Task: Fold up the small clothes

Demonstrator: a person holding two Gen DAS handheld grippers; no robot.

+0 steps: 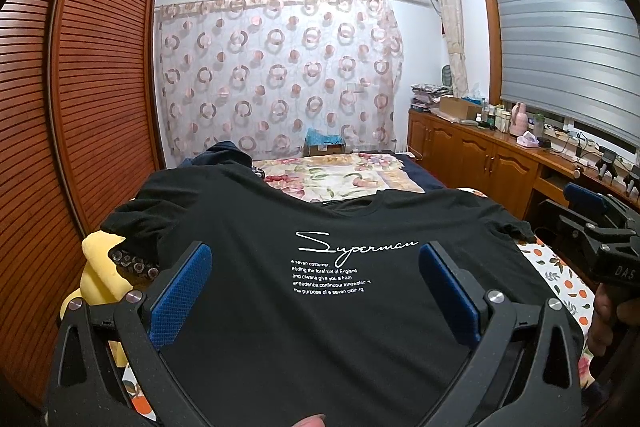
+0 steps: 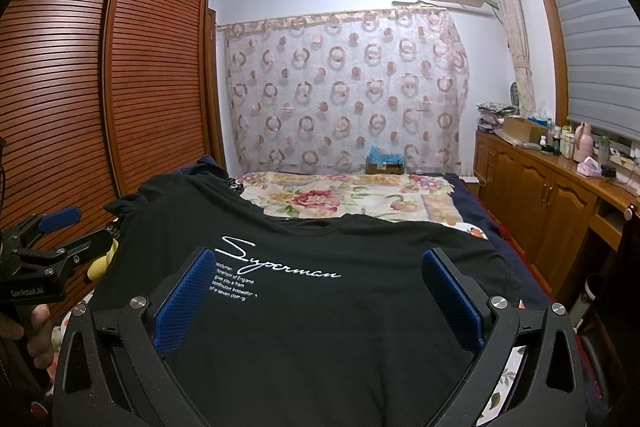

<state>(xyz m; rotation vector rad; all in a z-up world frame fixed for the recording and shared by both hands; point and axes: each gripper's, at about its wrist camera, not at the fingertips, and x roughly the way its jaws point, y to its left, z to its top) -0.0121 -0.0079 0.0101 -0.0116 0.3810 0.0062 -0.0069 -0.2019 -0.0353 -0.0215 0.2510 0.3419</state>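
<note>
A black T-shirt (image 1: 320, 339) (image 2: 340, 339) with a white "Superman" print lies spread flat, front up, on the bed, its collar at the far side. My left gripper (image 1: 316, 255) hovers open over the shirt's near half, and its blue pads (image 1: 188, 291) hold nothing. My right gripper (image 2: 320, 259) is open too, above the same part of the shirt, a little further right. Each shows in the other's view: the right gripper (image 1: 576, 209) off the shirt's right sleeve, the left gripper (image 2: 86, 229) off its left sleeve.
A floral quilt (image 1: 340, 175) covers the far half of the bed. A yellow cushion (image 1: 96, 267) and a dark blue garment (image 1: 224, 155) lie at the left. A slatted wardrobe (image 1: 80, 87) lines the left wall, and a cluttered wooden cabinet (image 1: 480, 155) lines the right.
</note>
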